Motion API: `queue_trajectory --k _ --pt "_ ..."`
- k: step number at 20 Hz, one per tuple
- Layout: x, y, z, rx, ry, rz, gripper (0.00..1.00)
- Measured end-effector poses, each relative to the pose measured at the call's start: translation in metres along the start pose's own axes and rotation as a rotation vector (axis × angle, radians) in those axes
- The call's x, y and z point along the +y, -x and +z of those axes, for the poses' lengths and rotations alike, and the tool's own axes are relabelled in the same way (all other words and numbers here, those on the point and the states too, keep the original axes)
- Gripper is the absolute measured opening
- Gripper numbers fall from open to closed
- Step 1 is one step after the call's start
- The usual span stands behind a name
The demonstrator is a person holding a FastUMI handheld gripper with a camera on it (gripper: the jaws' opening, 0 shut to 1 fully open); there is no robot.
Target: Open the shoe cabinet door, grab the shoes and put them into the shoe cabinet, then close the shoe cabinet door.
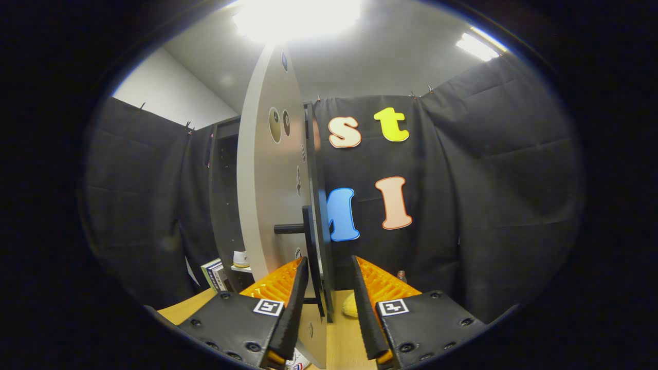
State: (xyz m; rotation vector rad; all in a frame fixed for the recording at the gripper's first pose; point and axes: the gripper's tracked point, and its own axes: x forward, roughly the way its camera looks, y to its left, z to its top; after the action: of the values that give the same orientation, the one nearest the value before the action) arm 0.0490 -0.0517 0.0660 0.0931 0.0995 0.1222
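Gripper view: the gripper sits at 6 o'clock, fingers pointing toward 12. The jaws stand apart with a moderate gap, not at full spread. The cabinet door stands swung out and is seen nearly edge-on; its dark front edge runs from 12 down to 6 and passes into the gap between the fingers. The left finger lies close against the door's lower edge; contact cannot be confirmed. The right finger stands clear of the edge, so the grip is not closed on the door. No object is clamped.

The door handle, a dark bar on a short post, sticks out of the pale door face toward 9 o'clock, just ahead of the left fingertip and not between the fingers.

The shoe cabinet body stands beyond the door at 9–10 o'clock, dark frame, interior mostly in shadow. A small white item sits on a shelf low inside it; too small to identify. A box-like object leans at the cabinet's foot around 8 o'clock.

A yellow thing, possibly the shoe, lies on the wooden surface just beyond the door edge, between the fingers, mostly hidden. The surface runs under the fingers at 6 o'clock.
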Motion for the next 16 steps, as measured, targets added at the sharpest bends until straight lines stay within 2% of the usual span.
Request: queue_trajectory --k 4,8,11,16 --pt "0.011 0.033 0.006 -0.028 0.084 -0.052 0.78" --pt "0.048 0.054 -0.002 -0.044 0.151 -0.022 0.99" --pt "0.074 0.060 -0.020 -0.040 0.190 -0.004 0.98" --pt "0.111 0.058 -0.080 0.067 0.118 0.059 0.97"
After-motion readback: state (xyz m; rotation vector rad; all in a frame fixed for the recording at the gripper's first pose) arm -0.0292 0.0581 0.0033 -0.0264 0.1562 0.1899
